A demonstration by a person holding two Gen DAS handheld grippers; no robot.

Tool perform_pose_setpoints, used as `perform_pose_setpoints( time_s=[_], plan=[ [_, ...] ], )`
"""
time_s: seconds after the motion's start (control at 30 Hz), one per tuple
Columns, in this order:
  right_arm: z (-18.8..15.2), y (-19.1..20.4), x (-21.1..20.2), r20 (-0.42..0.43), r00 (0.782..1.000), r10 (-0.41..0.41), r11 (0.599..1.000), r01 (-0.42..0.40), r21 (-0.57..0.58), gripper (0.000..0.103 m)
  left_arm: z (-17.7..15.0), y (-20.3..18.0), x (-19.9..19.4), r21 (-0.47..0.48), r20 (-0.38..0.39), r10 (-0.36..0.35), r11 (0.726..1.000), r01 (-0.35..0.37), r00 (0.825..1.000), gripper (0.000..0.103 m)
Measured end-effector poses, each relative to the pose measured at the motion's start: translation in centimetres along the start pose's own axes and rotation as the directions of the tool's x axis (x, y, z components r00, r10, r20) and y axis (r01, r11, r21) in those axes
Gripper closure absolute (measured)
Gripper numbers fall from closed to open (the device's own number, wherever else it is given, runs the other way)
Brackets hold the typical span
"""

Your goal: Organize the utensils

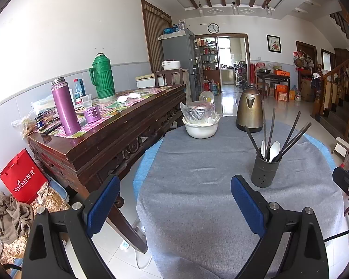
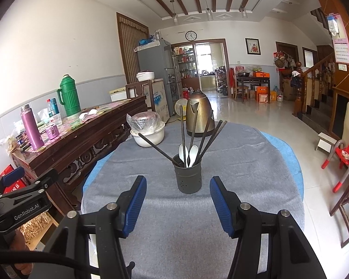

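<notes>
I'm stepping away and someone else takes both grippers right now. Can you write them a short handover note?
Left hand-held gripper: open, empty, over the grey cloth.
Right hand-held gripper: open, empty, facing the holder.
Chopsticks and two white spoons stand in the holder, mid-table, in front of the kettle and bowl.
Done: no loose utensils visible on the cloth.
Left: possibly nothing; check the table edges out of view.
</notes>
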State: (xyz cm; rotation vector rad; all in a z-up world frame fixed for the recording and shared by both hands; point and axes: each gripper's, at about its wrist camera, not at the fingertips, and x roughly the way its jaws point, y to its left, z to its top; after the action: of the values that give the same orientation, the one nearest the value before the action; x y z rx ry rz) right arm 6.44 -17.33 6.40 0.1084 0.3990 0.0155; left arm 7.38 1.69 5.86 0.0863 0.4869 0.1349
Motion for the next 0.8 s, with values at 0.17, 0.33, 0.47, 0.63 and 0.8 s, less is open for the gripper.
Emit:
perform_pose_setpoints(
  time_s=[0.17, 0.33, 0.47, 0.63, 0.8],
  plan=[
    [0.00, -0.03, -0.03, 0.000, 1.000, 0.000, 1.000, 0.000, 0.004, 0.043, 0.01, 0.07, -0.02, 0.000, 0.001, 0.002, 1.000, -0.002, 1.000, 0.007],
    [0.08, 0.04, -0.19, 0.004, 1.000, 0.001, 1.000, -0.001, 0.012, 0.043, 0.14, 0.49, -0.25, 0.001, 0.006, 0.003, 1.000, -0.003, 1.000, 0.007],
    [0.23, -0.05, -0.34, 0.009, 1.000, 0.001, 1.000, -0.001, 0.012, 0.043, 0.28, 0.55, -0.29, 0.004, 0.009, 0.001, 1.000, -0.001, 1.000, 0.007],
    [0.38, -0.05, -0.38, 0.013, 1.000, 0.002, 1.000, -0.002, 0.014, 0.043, 0.45, 0.59, -0.42, 0.007, 0.012, 0.000, 1.000, -0.001, 1.000, 0.007],
    [0.64, 0.05, -0.55, 0.019, 1.000, 0.004, 1.000, -0.004, 0.012, 0.043, 0.69, 0.47, -0.62, 0.006, 0.018, 0.005, 1.000, -0.005, 1.000, 0.007]
  ],
)
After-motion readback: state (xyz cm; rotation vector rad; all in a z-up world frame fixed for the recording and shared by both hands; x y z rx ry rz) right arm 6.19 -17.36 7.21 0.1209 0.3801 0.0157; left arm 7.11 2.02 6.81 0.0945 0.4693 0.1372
